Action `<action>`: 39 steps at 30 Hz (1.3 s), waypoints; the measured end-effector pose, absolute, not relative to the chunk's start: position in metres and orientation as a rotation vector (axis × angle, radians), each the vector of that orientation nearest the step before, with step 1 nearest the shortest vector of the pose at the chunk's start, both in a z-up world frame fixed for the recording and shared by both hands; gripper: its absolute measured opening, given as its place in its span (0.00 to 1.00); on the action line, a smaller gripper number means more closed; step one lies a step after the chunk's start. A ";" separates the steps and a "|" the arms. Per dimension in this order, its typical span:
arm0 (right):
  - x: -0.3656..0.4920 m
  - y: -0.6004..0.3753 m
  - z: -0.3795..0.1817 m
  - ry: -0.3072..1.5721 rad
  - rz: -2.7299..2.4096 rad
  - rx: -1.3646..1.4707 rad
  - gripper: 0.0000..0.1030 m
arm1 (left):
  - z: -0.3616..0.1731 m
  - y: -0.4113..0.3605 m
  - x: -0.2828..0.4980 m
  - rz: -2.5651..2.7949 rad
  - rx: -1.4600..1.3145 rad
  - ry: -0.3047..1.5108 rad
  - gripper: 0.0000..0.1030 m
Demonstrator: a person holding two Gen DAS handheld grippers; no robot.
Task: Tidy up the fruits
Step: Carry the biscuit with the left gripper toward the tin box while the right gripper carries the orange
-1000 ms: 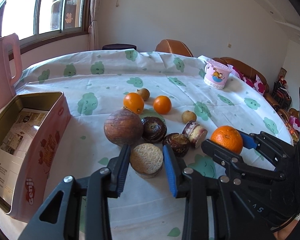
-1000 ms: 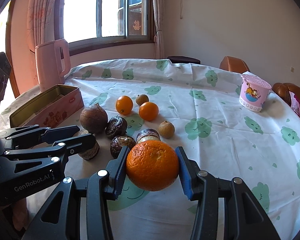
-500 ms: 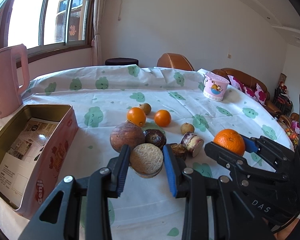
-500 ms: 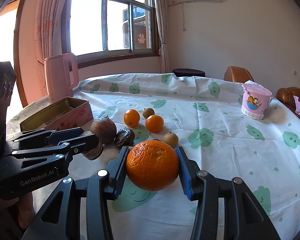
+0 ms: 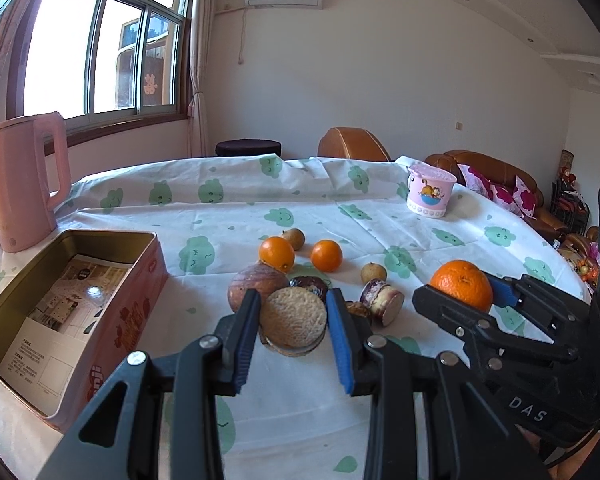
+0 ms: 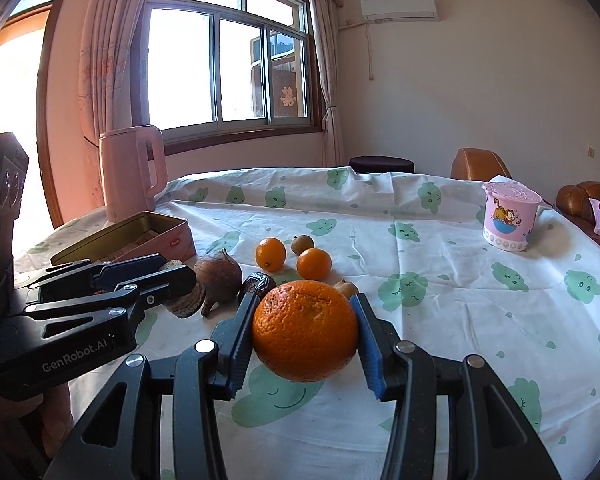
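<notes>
Both loads now ride higher than a second ago, lifted off the bench. Left hand-held gripper clamps the cut brown fruit; right hand-held gripper clamps the orange. Tin box at left edge probably next.

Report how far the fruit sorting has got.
Done: nothing visibly sorted; the tin box holds only printed paper, no fruit. In hand: the right gripper is shut on a big orange, and the left gripper is shut on a round tan half fruit. Left: two small oranges, a brown round fruit, dark wrinkled ones and small brown ones are loose on the tablecloth.
</notes>
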State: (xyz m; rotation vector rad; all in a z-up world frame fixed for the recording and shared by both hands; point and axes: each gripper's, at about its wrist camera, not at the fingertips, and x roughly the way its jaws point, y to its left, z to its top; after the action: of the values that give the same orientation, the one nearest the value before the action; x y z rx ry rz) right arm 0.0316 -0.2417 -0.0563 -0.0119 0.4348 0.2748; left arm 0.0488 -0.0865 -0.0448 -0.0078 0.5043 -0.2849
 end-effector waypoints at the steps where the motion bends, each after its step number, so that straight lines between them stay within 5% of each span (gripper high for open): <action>1: 0.031 -0.242 -0.056 0.431 0.276 -0.012 0.47 | -0.044 -0.086 0.049 -0.284 -0.008 0.501 0.35; 21: 0.022 -0.237 -0.044 0.360 0.289 -0.035 0.47 | -0.035 -0.074 0.035 -0.255 -0.005 0.437 0.35; 39: 0.071 -0.139 -0.001 0.416 0.532 -0.113 0.47 | -0.023 0.029 0.057 -0.067 -0.084 0.459 0.35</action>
State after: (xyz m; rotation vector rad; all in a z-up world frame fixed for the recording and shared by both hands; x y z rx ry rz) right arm 0.0710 -0.1391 -0.0010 -0.1133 0.4165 0.5316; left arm 0.0568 0.0295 -0.0228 -0.0843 0.4588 -0.0665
